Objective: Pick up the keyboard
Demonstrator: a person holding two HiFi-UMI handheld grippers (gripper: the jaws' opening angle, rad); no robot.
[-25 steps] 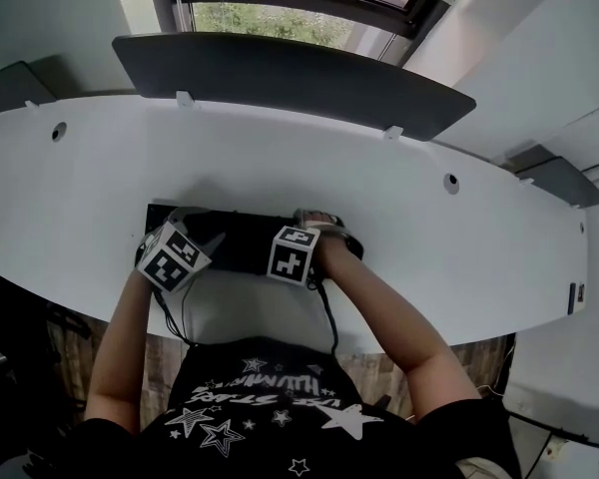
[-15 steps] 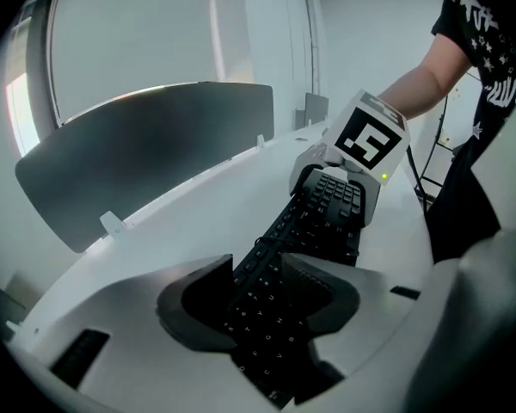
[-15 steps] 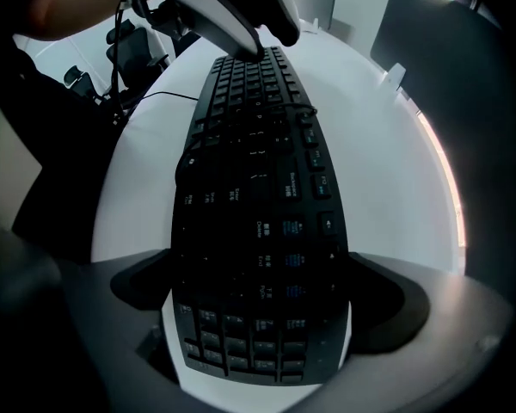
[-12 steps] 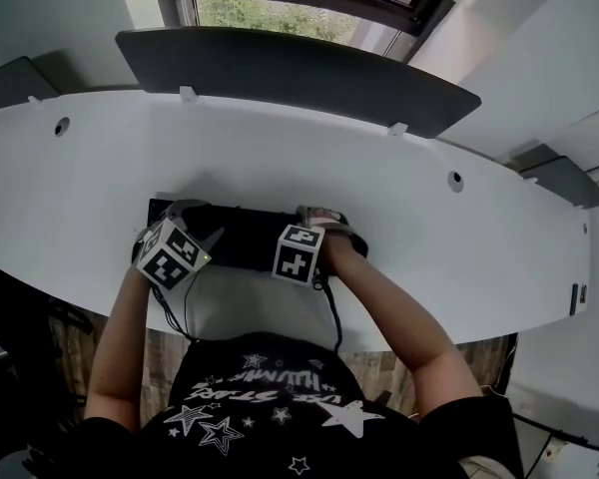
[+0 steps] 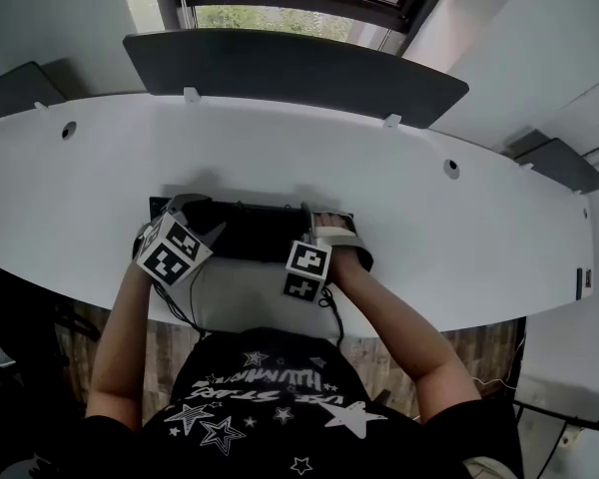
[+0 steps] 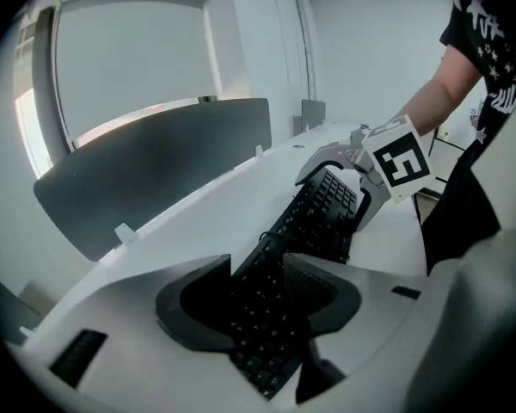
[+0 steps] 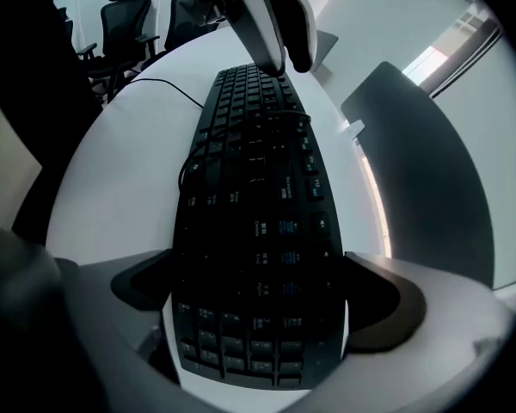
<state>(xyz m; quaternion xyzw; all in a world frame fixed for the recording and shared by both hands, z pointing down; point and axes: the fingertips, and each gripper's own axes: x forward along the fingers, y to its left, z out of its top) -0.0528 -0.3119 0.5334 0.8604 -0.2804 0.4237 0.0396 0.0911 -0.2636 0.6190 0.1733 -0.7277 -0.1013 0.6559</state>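
Note:
A black keyboard (image 5: pixel 255 230) lies lengthwise along the near part of the white desk (image 5: pixel 459 238), a thin cable looped over its keys (image 7: pixel 198 157). My left gripper (image 5: pixel 195 220) spans the keyboard's left end (image 6: pixel 267 317); its jaws have just been opening a little, and both pads still sit against the long edges. That end looks raised and tilted off the desk. My right gripper (image 5: pixel 331 230) spans the right end (image 7: pixel 258 304), one pad on each long edge. Each gripper shows at the far end of the other's view.
A dark partition screen (image 5: pixel 290 68) stands along the desk's far edge under a window. Two round cable holes (image 5: pixel 70 129) (image 5: pixel 450 168) sit in the desktop. Office chairs (image 7: pixel 129 7) stand beyond the desk's left end. The person's torso is close to the front edge.
The right gripper has tipped steeply downward, its marker cube swinging toward the person. The left gripper has risen slightly with its end of the keyboard.

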